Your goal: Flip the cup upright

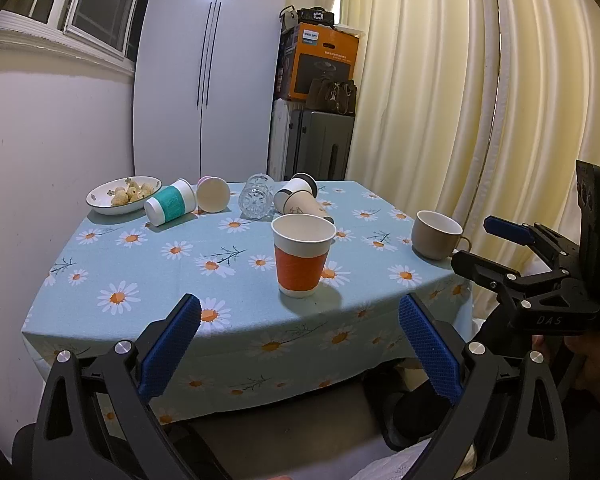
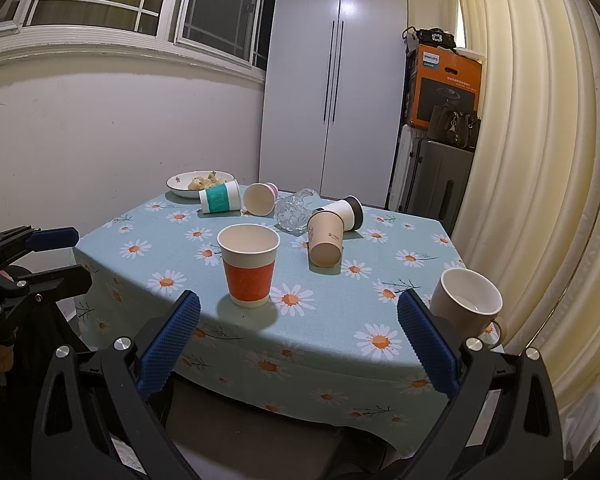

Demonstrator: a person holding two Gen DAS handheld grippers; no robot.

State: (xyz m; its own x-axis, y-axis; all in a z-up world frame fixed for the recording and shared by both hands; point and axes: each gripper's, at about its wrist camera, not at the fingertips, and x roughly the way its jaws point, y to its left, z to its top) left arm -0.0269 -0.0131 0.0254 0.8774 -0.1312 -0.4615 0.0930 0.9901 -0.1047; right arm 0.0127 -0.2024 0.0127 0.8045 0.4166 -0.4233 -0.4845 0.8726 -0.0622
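Observation:
An orange-sleeved paper cup (image 1: pixel 303 255) (image 2: pixel 248 265) stands upright near the table's front edge. A beige mug (image 1: pixel 436 234) (image 2: pixel 468 300) stands upright at the front right corner. Lying on their sides at the back are a teal-sleeved cup (image 1: pixel 171 207) (image 2: pixel 220 197), a pink cup (image 1: pixel 213 194) (image 2: pixel 260 198), a clear glass (image 1: pixel 256 197) (image 2: pixel 294 210), a beige paper cup (image 1: pixel 304 208) (image 2: pixel 326 240) and a black-banded white cup (image 1: pixel 298 188) (image 2: pixel 346 212). My left gripper (image 1: pixel 300 340) and right gripper (image 2: pixel 299 338) are open and empty, short of the table's front edge.
A bowl of snacks (image 1: pixel 124 194) (image 2: pixel 198 182) sits at the back left of the daisy tablecloth (image 1: pixel 160 272). Curtains (image 1: pixel 460 100) hang on the right, a wall on the left. A cabinet (image 2: pixel 332 80), a suitcase and boxes stand behind.

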